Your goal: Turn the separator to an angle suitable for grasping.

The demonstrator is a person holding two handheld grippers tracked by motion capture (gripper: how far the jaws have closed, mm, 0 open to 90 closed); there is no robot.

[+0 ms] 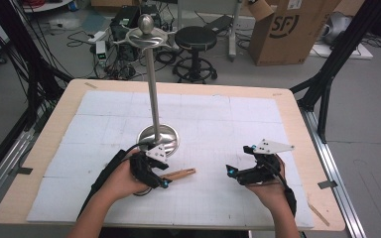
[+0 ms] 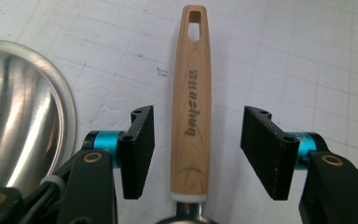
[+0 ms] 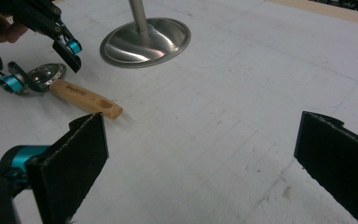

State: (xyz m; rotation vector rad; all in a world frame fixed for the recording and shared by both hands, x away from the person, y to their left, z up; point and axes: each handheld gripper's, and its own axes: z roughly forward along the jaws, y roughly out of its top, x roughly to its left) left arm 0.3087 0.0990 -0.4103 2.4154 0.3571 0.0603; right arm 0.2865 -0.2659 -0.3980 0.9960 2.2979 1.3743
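A utensil with a light wooden handle point(image 1: 181, 173) point(image 2: 191, 102) point(image 3: 86, 99) and a small metal head point(image 3: 46, 74) lies flat on the white gridded mat. My left gripper point(image 1: 166, 174) point(image 2: 198, 135) point(image 3: 42, 60) straddles the handle near the metal end. Its jaws stand apart, and there is a gap on each side of the wood. My right gripper point(image 1: 238, 161) point(image 3: 200, 140) hovers open over bare mat to the right, with nothing between its pads point(image 3: 74, 163). A hand holds each gripper.
A steel stand with a round base point(image 1: 158, 135) point(image 2: 18, 116) point(image 3: 144, 37), a tall pole point(image 1: 152, 74) and hooks at the top rises just behind my left gripper. The wooden table's edge point(image 1: 297, 124) frames the mat. A stool point(image 1: 195, 39) and a cardboard box point(image 1: 287, 29) stand on the floor beyond.
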